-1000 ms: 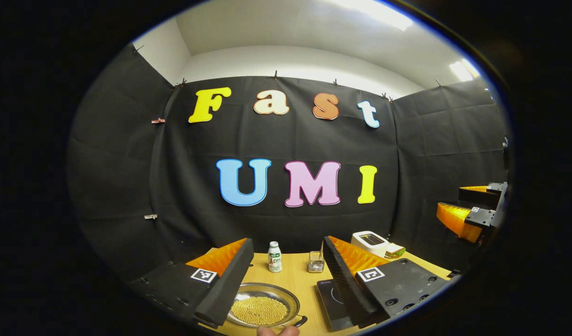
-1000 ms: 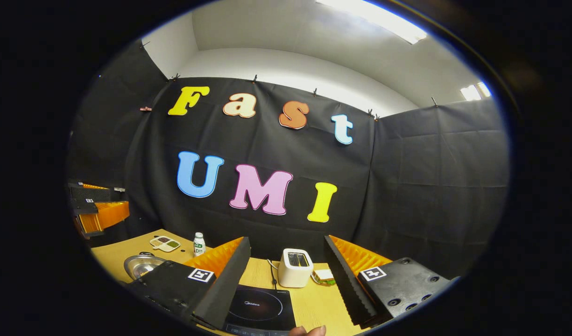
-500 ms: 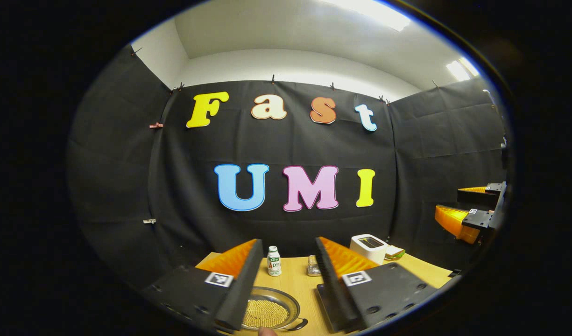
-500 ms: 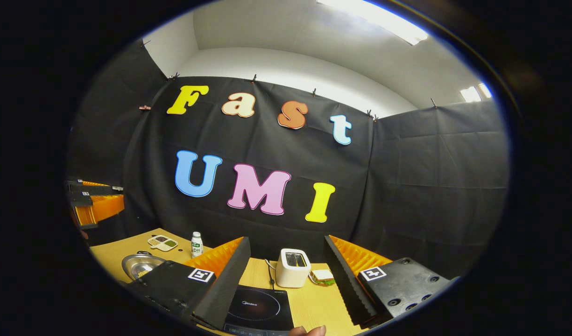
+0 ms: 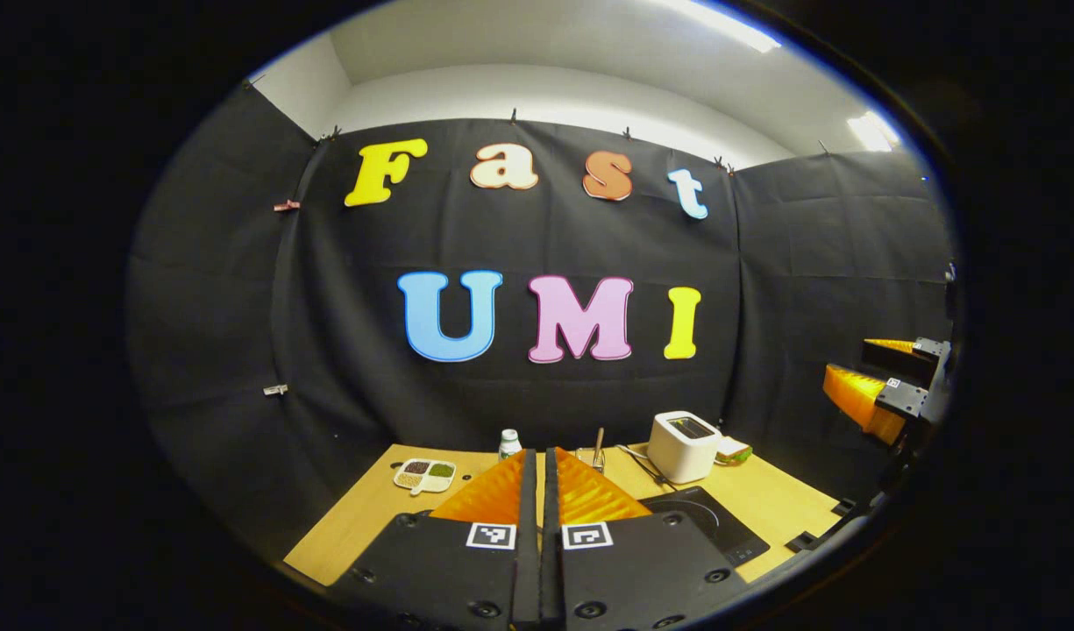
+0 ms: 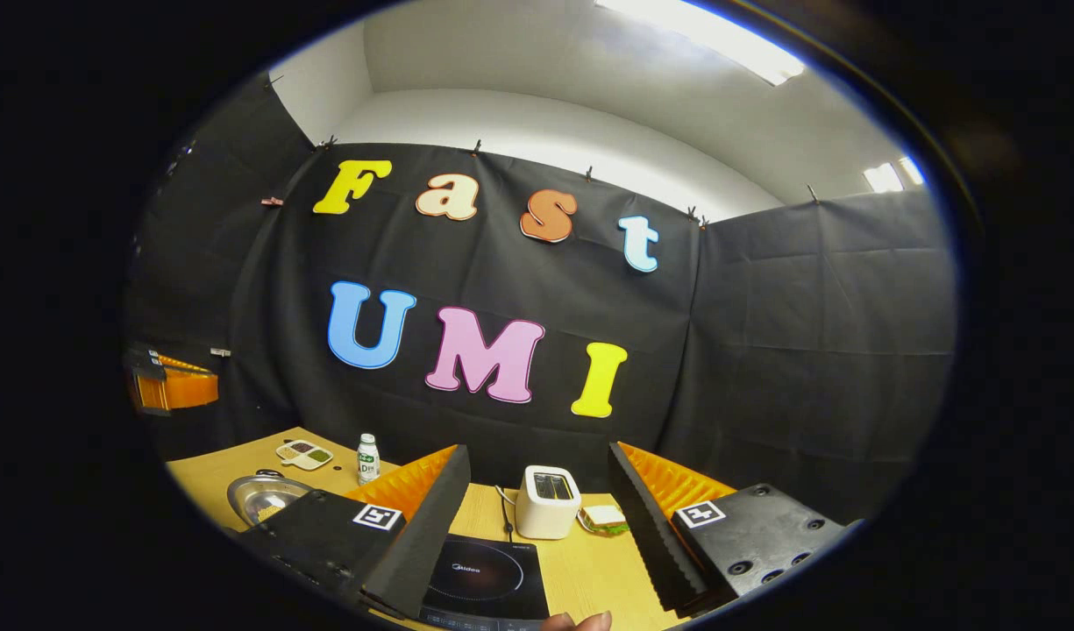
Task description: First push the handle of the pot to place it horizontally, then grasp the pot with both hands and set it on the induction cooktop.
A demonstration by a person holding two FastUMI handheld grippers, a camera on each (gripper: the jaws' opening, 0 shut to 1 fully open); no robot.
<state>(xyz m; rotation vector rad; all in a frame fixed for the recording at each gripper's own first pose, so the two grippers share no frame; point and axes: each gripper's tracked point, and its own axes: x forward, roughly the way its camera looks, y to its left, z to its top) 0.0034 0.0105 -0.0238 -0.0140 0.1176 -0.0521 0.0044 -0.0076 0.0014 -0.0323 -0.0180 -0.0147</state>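
A: Which step is this, going by the table?

B: The first one, I'd judge. The pot [image 6: 265,496] sits on the wooden table [image 6: 589,570] at its left side, well apart from the induction cooktop [image 6: 488,583], so nothing has been set down on it yet. A small loop handle [image 6: 272,476] shows at the pot's far rim; I can't tell how it lies.

A: And the left gripper [image 5: 537,473]?

B: Its two fingers are pressed together with nothing between them, which looks like the shape for a push rather than a grasp. In the left gripper view its own body hides whatever lies just under the tips.

A: The right gripper [image 6: 537,491]?

B: Spread wide and empty, hovering over the cooktop, with the white toaster [image 6: 547,501] and a sandwich [image 6: 603,519] beyond it. A fingertip [image 6: 576,621] of the person's hand shows at the bottom edge.

A: So what does the next move need?

B: The closed left tips have to come down beside the pot's handle and nudge it sideways until it lies horizontal. That calls for a low, gentle push, since the pot holds small yellowish grains and could slide or spill. The drink bottle [image 6: 367,458] and the divided snack dish [image 6: 304,453] stand behind the pot, near enough to mind. After that both grippers must open at opposite sides of the pot.
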